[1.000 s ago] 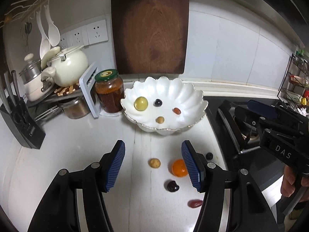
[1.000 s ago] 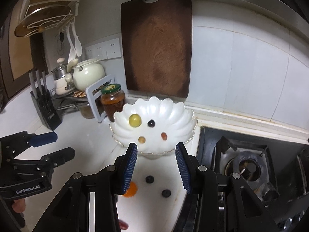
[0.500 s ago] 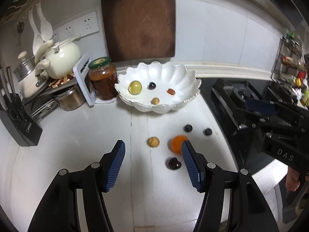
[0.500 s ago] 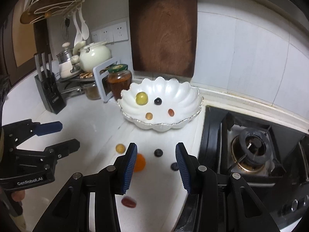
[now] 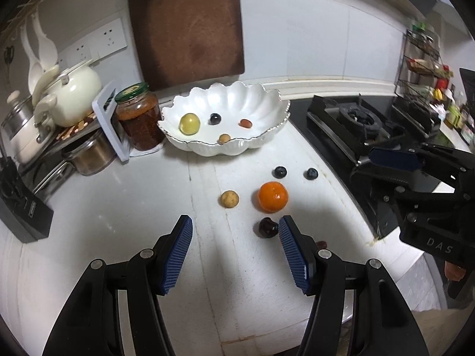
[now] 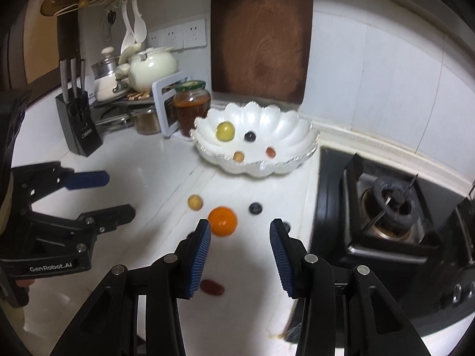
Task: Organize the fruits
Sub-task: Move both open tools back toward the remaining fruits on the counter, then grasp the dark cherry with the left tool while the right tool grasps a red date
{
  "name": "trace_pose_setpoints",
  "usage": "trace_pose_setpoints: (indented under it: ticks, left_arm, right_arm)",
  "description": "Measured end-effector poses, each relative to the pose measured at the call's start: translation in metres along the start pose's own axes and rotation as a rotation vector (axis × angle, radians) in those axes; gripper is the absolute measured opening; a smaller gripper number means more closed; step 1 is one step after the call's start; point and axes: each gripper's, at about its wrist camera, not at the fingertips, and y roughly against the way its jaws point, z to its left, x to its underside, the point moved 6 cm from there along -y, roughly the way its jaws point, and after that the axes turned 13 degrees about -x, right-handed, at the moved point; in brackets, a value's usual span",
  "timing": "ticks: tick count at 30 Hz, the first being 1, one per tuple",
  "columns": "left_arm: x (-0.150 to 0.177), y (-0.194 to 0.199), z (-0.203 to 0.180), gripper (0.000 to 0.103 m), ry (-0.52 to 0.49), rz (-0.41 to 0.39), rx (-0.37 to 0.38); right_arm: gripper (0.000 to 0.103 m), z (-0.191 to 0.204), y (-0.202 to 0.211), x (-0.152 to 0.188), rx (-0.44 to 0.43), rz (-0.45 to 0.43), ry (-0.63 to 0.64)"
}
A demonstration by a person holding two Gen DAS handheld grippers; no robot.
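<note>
Left wrist view: the left gripper (image 5: 234,231) hangs over the counter (image 5: 118,207) with jaws apart and empty; a cherry (image 5: 268,227) lies just beside its right pad. An orange (image 5: 272,196) lies beyond, the bowl (image 5: 252,109) farther back.

Right wrist view: the right gripper (image 6: 240,234) is parted, empty, the orange (image 6: 222,221) just ahead.

**Two wrist fisheyes over one countertop**

Each camera sits behind its own gripper's fingers, looking forward and steeply down, fairly near the white countertop (image 5: 124,207). The left view faces it from the left, the right from beside the stove (image 6: 389,204). Both share the scalloped bowl (image 5: 252,103), the orange (image 6: 222,221) and the cutting board (image 5: 187,26).
</note>
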Motion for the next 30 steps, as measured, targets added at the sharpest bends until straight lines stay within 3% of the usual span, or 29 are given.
trace_pose_setpoints:
  ticks: [19, 30]
  left_arm:
    - [0.009, -0.026, -0.015, 0.059, -0.212, -0.077, 0.106]
    - [0.016, -0.053, -0.033, 0.055, -0.291, -0.078, 0.177]
  right_arm:
    - [0.043, 0.016, -0.031, 0.046, 0.016, 0.075, -0.088]
    - [0.043, 0.011, -0.051, 0.069, 0.024, 0.127, -0.163]
